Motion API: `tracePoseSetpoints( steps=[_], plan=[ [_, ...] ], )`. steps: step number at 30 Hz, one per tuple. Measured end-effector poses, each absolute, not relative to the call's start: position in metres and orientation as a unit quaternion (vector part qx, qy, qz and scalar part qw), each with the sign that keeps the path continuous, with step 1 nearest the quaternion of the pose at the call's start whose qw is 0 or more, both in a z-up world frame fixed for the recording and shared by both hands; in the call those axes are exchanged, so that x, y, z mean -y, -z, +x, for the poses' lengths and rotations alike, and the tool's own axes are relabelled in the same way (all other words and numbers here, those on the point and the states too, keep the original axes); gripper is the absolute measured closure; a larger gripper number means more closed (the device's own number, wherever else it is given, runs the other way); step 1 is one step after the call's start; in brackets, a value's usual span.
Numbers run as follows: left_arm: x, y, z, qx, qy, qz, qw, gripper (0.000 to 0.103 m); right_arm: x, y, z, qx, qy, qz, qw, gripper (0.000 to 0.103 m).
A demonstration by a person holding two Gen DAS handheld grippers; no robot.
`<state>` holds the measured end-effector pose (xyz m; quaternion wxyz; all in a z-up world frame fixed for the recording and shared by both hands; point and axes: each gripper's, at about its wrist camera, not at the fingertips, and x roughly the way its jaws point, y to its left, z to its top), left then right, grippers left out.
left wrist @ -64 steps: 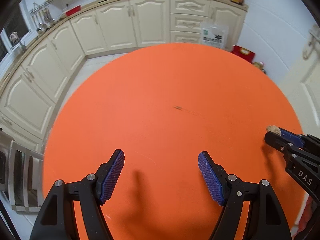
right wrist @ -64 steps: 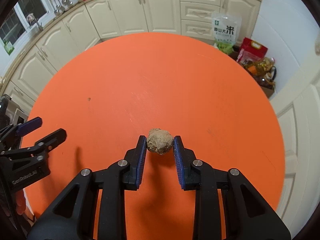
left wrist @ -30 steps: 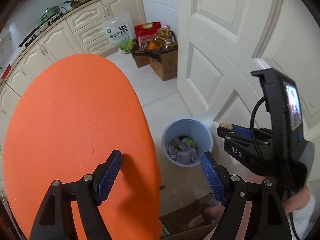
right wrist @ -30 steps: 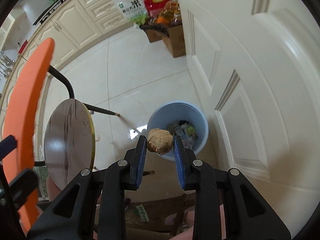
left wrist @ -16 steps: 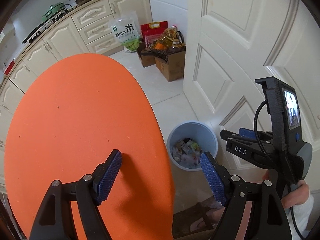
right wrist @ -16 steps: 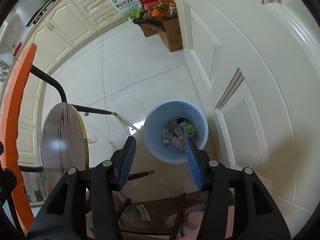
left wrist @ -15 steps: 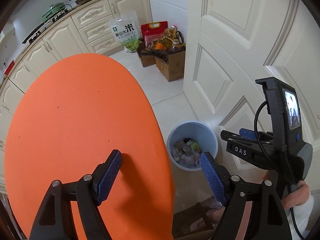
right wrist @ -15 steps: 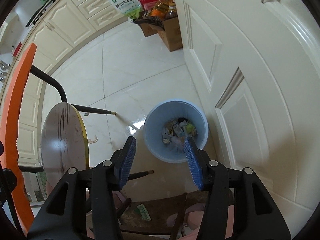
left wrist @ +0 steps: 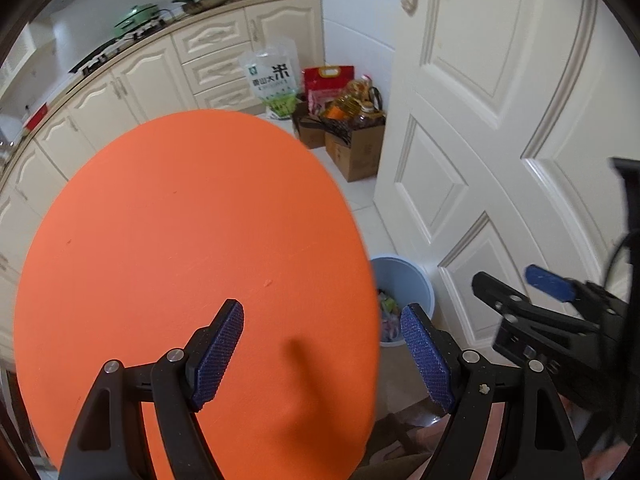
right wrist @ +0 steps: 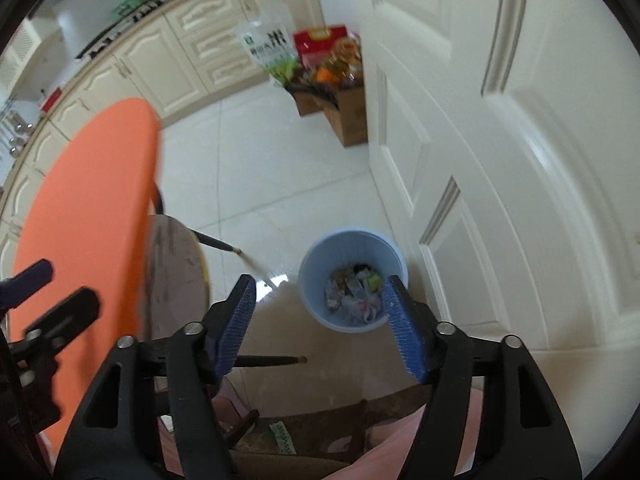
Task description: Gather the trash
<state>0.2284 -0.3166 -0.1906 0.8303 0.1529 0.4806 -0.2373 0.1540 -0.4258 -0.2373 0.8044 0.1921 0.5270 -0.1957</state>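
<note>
The right tool (right wrist: 320, 322) hangs over the floor above the blue bin (right wrist: 316, 256), its jaws having just been opening, nothing between them; the bin's trash (right wrist: 352, 292) is a jumble too small to sort out; the left tool (left wrist: 322, 350) gapes empty over the orange desk (left wrist: 180, 220), whose edge hides half the bin (left wrist: 404, 276).

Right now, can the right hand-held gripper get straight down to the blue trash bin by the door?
Probably yes. The right hand-held gripper is open and empty, pointing down at the blue trash bin on the floor, with nothing between them; the orange table and stool sit off to one side.
</note>
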Motion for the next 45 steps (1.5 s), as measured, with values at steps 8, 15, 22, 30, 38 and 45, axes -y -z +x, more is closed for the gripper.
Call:
tracePoseSetpoints(
  steps=[8,15,22,30,38,45],
  plan=[
    [0.249,0.171,0.194,-0.458,0.211,0.118,0.856,0.026,0.357,0.18,0.146,-0.494,0.201,0.143,0.834,0.016],
    [0.189,0.153,0.14,-0.414,0.191,0.093,0.885,0.026,0.297,0.137,0.117,-0.442,0.215,0.115,0.863,0.007],
    [0.135,0.136,0.067,-0.377,0.174,0.068,0.907,0.026,0.235,0.105,0.086,-0.418,0.193,0.075,0.884,0.002],
    [0.104,0.118,-0.027,-0.317,0.149,0.06,0.935,0.026,0.197,0.075,0.049,-0.371,0.194,0.053,0.906,0.001],
    [0.099,0.123,-0.113,-0.285,0.122,0.049,0.949,0.026,0.186,0.062,0.013,-0.333,0.19,0.038,0.923,0.001],
    [0.116,0.137,-0.156,-0.268,0.113,0.043,0.956,0.026,0.186,0.059,-0.011,-0.298,0.19,0.024,0.935,0.001]
  ],
)
